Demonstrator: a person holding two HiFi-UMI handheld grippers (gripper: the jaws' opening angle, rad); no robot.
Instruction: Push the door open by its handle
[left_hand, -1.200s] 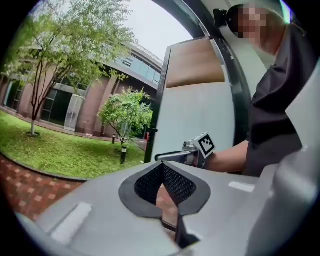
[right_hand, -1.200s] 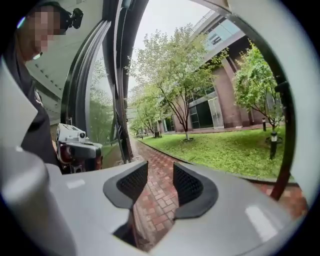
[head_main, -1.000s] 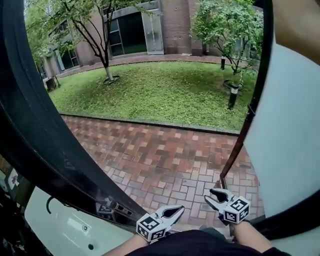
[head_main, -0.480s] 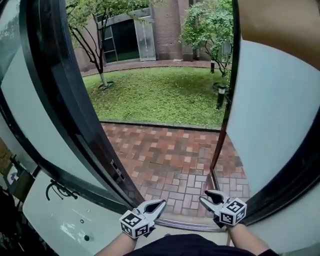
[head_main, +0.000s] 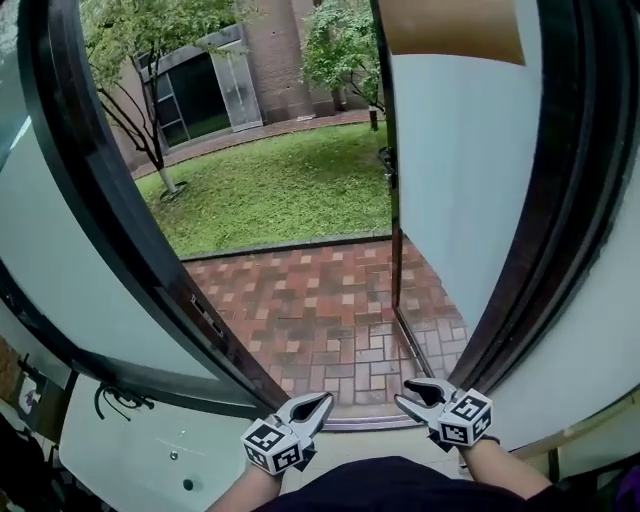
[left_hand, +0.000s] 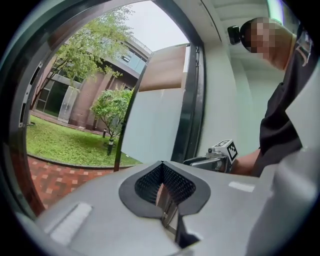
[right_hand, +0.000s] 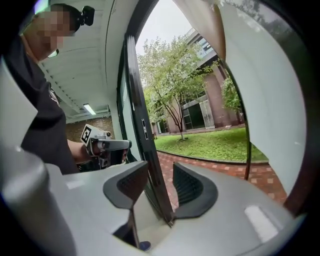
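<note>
A double door stands open onto a courtyard. The right leaf (head_main: 450, 180), frosted glass in a dark frame, is swung outward. The left leaf (head_main: 70, 260) leans across the left side, a latch plate (head_main: 205, 315) on its edge. No handle shows clearly. My left gripper (head_main: 322, 401) is low at the threshold, shut with nothing in it; its pads meet at the tip (left_hand: 161, 165). My right gripper (head_main: 404, 392) hovers beside it, open and empty. Through its gap (right_hand: 160, 167) the left leaf's edge (right_hand: 142, 130) shows farther off, untouched.
Beyond the metal threshold strip (head_main: 370, 422) lie a red brick path (head_main: 320, 300), a lawn (head_main: 280, 190), trees and a brick building. A small black fitting (head_main: 115, 398) sits on the white panel at lower left. A person's dark shirt fills the bottom edge.
Both grippers have come forward to the threshold with me. The right leaf now fills more of the right side, and the left frame has slid left. Neither gripper's jaws have changed.
</note>
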